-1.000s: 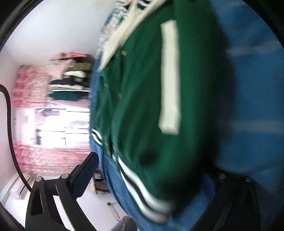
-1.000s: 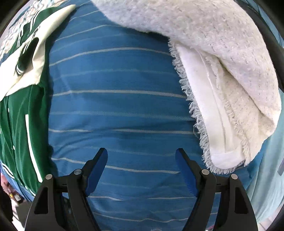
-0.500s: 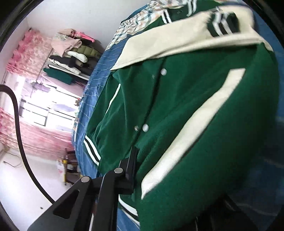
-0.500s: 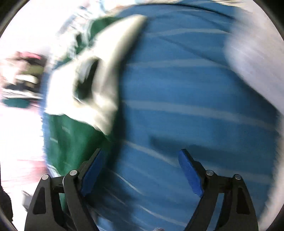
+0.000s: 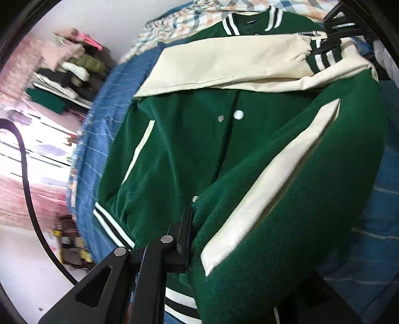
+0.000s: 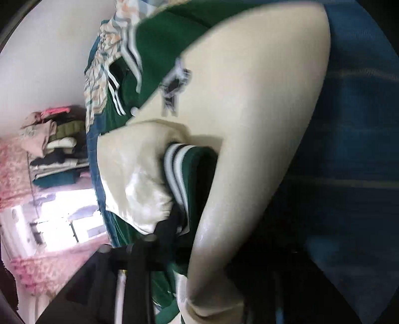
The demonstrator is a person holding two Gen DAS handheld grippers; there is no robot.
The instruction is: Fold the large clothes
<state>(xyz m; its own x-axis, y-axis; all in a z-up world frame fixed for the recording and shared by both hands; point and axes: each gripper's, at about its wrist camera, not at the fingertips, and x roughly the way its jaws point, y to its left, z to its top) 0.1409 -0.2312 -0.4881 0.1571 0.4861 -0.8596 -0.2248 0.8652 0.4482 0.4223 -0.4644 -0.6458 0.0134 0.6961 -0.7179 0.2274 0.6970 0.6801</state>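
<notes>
Jacket (image 5: 249,162) now clenched at hem by left tool (image 5: 189,239), cuff by previously open right tool (image 6: 179,224).

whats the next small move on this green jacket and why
Probably carry the hem up toward the collar. The left gripper looks clamped on the green varsity jacket near its striped hem, and both cream sleeves already lie folded across the chest.

A blue striped bedspread (image 5: 369,249) covers the bed; folded clothes (image 5: 72,72) sit stacked beside pink curtains (image 6: 15,174).
</notes>
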